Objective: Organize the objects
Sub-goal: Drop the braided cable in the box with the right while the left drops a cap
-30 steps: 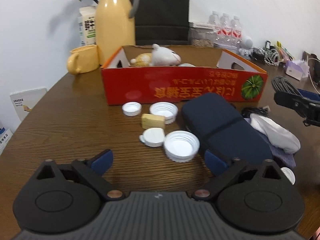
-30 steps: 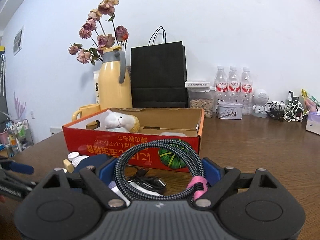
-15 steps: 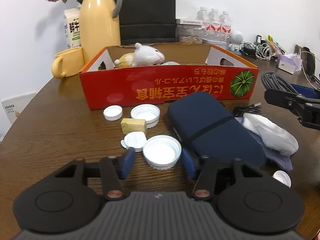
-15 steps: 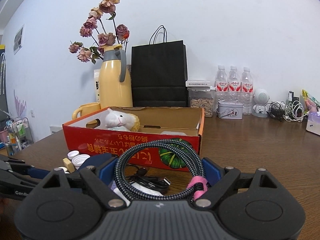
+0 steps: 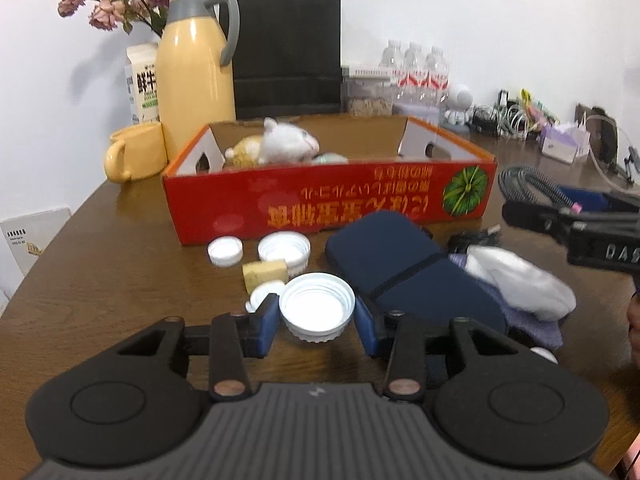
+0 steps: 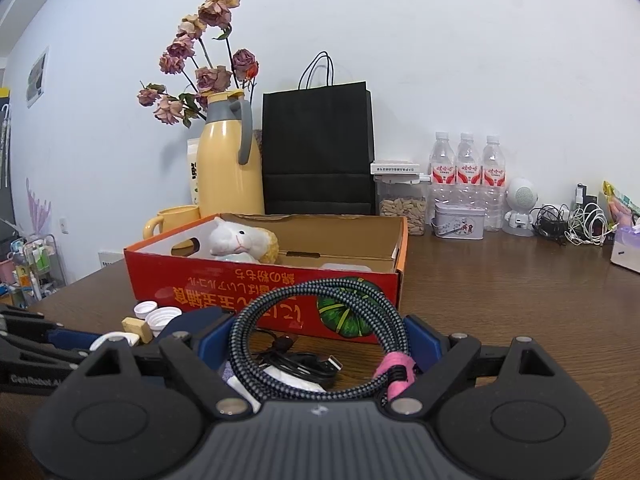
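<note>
Now left gripper closing around the large white cap.

The left wrist camera sits just behind the left gripper, close over the table, tilted down and facing the long printed side of the red cardboard box, with the right gripper at its right edge; the right wrist camera rides behind the right gripper, lower and more level, facing the same box at its green-pumpkin corner; both share the box, yellow thermos, black paper bag, and probably the same bottle caps, blurred.
</note>
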A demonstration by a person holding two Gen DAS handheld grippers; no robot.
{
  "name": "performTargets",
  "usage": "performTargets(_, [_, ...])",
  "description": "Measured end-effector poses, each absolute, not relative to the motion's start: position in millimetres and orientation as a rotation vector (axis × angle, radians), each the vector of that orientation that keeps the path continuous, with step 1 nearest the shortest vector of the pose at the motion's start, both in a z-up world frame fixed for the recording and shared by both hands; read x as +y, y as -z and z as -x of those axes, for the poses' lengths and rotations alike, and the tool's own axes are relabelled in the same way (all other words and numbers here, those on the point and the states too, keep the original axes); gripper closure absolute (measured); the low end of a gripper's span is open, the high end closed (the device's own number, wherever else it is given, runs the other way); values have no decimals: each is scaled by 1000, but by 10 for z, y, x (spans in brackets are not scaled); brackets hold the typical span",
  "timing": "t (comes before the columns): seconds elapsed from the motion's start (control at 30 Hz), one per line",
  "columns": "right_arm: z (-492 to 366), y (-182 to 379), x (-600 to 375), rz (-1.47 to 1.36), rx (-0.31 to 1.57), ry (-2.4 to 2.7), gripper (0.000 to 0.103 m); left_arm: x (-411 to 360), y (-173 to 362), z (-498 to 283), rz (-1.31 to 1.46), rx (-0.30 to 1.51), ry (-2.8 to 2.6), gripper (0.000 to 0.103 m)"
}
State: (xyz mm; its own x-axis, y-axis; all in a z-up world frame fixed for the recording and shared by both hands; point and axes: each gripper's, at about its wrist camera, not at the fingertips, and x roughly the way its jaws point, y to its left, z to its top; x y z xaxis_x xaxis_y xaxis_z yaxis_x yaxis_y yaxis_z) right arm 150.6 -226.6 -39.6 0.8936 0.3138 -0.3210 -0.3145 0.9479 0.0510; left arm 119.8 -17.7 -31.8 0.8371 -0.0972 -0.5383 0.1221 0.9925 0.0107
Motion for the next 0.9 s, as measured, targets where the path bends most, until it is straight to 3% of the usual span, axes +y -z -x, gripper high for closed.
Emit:
performTargets(0.4, [-1694,32,-2103,18,250,-359,15,-87,-200,-1503,-32,410,79,62])
performTargets(0.9, [-2843,-187,-1626,20,269,-318,15,33,-410,-2588,37,382,-44,62])
